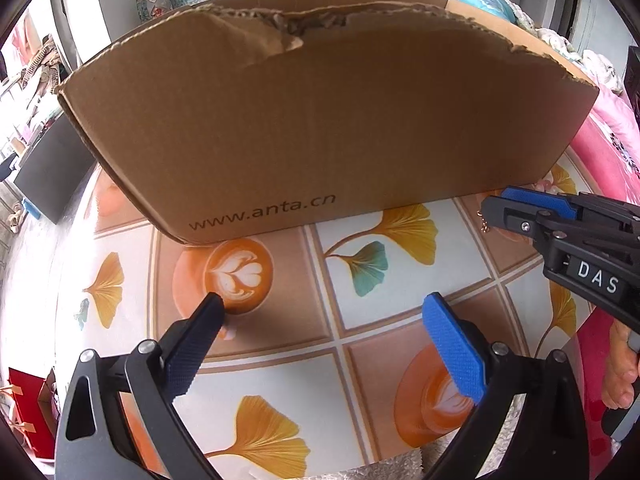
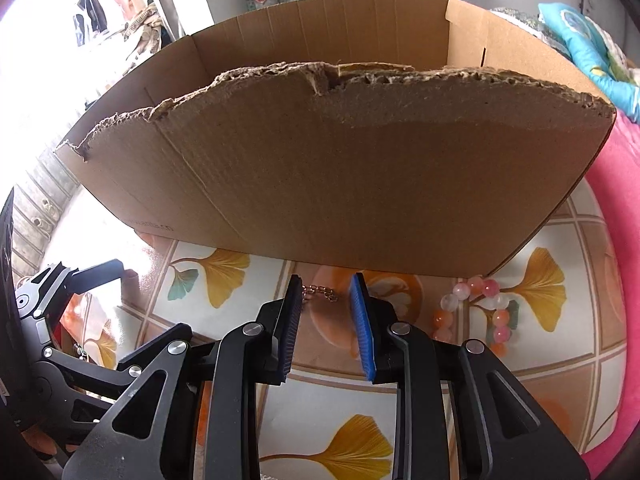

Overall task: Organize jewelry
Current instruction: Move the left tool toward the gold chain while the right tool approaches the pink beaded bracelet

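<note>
A thin gold chain [image 2: 320, 292] lies on the table [image 2: 320, 432] just in front of the box [image 2: 340, 184], and the right gripper [image 2: 326, 320] is tilted down over it with its jaws partly apart, one fingertip on either side of the chain; the pads do not press on it. To the right of that gripper a bead bracelet [image 2: 476, 312] of pink, white and orange beads lies curled on the cloth, near the box's right front corner and apart from the chain. The box is open-topped brown cardboard with a ragged, torn front wall; its inside floor is hidden behind that wall, so what it holds cannot be told. The left gripper [image 1: 324, 312] hovers low over a bare patch of the patterned cloth to the left, its jaws spread wide with nothing between them. From the left wrist view the right gripper [image 1: 516, 208] comes in at the right edge, with a hand [image 1: 620, 372] behind it. The strip of table in front of the box is open between the two grippers; the table's round edge curves away on the right beside pink bedding [image 2: 616, 200].
</note>
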`<state>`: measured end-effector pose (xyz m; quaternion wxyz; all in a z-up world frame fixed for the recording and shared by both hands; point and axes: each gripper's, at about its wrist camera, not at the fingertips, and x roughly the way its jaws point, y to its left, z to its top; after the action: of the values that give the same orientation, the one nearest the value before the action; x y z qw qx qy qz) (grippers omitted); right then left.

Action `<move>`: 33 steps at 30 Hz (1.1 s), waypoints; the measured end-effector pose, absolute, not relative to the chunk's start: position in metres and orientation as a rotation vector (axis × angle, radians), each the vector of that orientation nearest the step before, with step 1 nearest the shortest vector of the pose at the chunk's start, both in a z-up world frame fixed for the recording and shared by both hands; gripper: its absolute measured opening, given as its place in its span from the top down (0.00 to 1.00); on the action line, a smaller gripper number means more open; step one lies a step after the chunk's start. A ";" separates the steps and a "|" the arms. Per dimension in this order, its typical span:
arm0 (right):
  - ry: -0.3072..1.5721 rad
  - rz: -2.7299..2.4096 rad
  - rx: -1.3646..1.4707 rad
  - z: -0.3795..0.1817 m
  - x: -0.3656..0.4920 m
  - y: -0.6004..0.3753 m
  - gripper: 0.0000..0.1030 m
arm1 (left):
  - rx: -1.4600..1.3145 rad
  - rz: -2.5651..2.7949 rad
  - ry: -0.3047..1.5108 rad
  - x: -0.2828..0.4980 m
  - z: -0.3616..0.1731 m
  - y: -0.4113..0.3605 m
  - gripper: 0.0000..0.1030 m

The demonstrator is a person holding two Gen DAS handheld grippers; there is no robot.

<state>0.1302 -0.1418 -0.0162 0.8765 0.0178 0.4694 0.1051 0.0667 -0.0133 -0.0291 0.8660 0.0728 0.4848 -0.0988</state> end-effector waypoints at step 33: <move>0.932 0.353 0.376 0.022 0.068 -0.194 0.83 | 0.131 -0.293 0.941 0.057 -0.030 -0.005 0.06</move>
<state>0.0684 -0.1938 0.0219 0.8614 0.1793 0.4445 0.1683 0.0575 -0.0048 -0.0299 0.8790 0.0630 0.4513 -0.1405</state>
